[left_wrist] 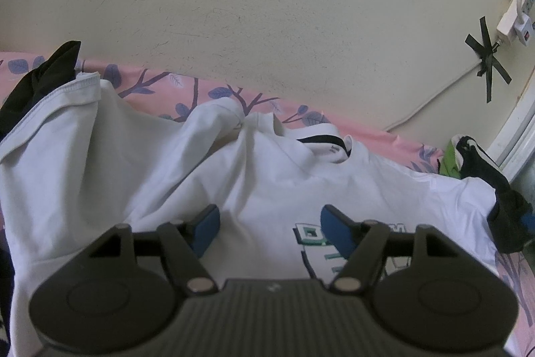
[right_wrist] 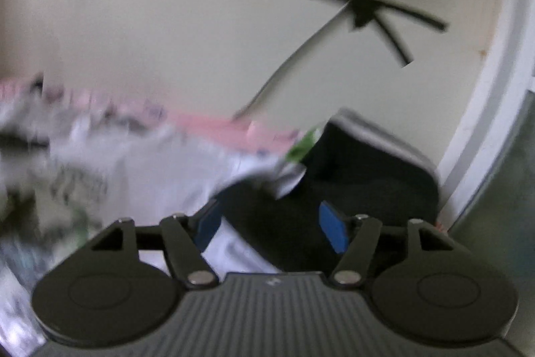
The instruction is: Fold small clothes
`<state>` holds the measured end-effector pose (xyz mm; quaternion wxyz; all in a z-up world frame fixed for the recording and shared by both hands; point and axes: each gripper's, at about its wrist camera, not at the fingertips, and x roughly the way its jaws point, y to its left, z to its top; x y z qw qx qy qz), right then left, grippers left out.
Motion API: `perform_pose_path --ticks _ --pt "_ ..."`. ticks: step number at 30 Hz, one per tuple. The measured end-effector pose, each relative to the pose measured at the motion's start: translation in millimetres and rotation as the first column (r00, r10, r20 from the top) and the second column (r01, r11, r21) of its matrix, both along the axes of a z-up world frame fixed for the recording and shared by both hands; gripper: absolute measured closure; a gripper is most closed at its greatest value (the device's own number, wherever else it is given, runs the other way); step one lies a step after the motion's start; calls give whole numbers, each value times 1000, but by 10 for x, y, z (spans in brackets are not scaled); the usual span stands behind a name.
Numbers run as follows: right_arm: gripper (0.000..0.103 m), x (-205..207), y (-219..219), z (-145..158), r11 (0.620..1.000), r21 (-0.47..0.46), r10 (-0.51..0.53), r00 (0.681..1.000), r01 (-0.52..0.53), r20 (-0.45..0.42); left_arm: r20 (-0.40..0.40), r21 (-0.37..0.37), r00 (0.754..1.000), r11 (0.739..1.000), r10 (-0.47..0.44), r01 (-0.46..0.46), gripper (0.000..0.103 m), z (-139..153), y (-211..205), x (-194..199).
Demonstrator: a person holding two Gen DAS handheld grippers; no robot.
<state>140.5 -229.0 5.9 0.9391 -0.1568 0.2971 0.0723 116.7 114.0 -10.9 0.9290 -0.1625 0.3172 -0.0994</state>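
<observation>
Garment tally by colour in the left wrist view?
White: 1, the T-shirt spread on the bed
Black: 2, cloth at back left, garment at right
Green: 1, scrap at right edge
Total: 4

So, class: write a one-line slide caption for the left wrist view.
Open left gripper poised over a rumpled white T-shirt spread on a pink leaf-print sheet beside a cream wall.

Left hand-held gripper [left_wrist: 270, 228] hangs over the white shirt [left_wrist: 140, 163], blue pads spread apart, nothing between; right hand-held gripper [right_wrist: 271, 230] likewise spread.
</observation>
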Motion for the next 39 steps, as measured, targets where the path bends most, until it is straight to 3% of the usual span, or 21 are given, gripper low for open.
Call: perform_pose_path --ticks 2,3,4,6,9,12,14,16,18,22,26,30,32,33,34,36,39 --pt "71 131 4 -125 997 -74 -27 1000 27 -5 1 -13 1000 1000 -4 4 31 -5 18 2" --pt "103 203 -33 -133 993 -110 -53 999 53 -4 9 -26 1000 1000 -4 4 31 -8 29 4" --pt "103 260 -121 -67 994 -80 -76 997 76 -3 8 -34 1000 999 -2 3 31 -11 42 5" --pt "103 257 -403 213 989 107 -105 995 104 -4 8 -44 1000 999 -1 1 30 -15 50 1" --pt "103 157 -702 682 965 205 -185 980 166 78 8 -36 1000 999 -4 4 28 -14 31 7" --pt "103 116 -1102 1136 896 381 -284 954 226 101 6 -27 1000 1000 -3 4 28 -12 19 6" --pt "103 90 -1183 1384 873 416 -340 929 254 146 5 -30 1000 1000 -2 2 28 -13 24 5" --pt "103 32 -1141 1647 855 473 -340 918 212 203 5 -29 1000 1000 -2 2 28 -12 21 1" --pt "103 -6 -989 1916 820 563 -280 930 102 239 5 -29 1000 1000 -2 2 28 -13 21 -2" --pt "103 1 -372 2356 773 620 -83 948 -134 309 7 -43 1000 999 -5 6 28 -8 47 -1" --pt "103 216 403 2255 766 606 98 971 -212 216 63 -109 998 994 16 -9 28 79 198 -70" --pt "103 466 1056 1489 761 622 258 966 -184 -29 116 -173 990 983 75 -54 26 176 403 -121" --pt "74 525 1163 1136 761 626 314 941 -169 -128 112 -185 989 980 99 -78 26 180 480 -103" --pt "40 542 1129 1020 756 636 328 931 -156 -162 101 -191 989 978 109 -88 26 168 509 -83" --pt "33 519 1019 930 739 661 316 935 -135 -163 87 -200 990 975 113 -94 26 153 530 -59" --pt "33 509 752 857 751 654 250 957 -94 -149 65 -216 992 972 109 -92 26 130 542 -12" --pt "32 339 357 710 836 548 107 987 -23 -122 52 -201 994 976 99 -86 26 118 505 11"
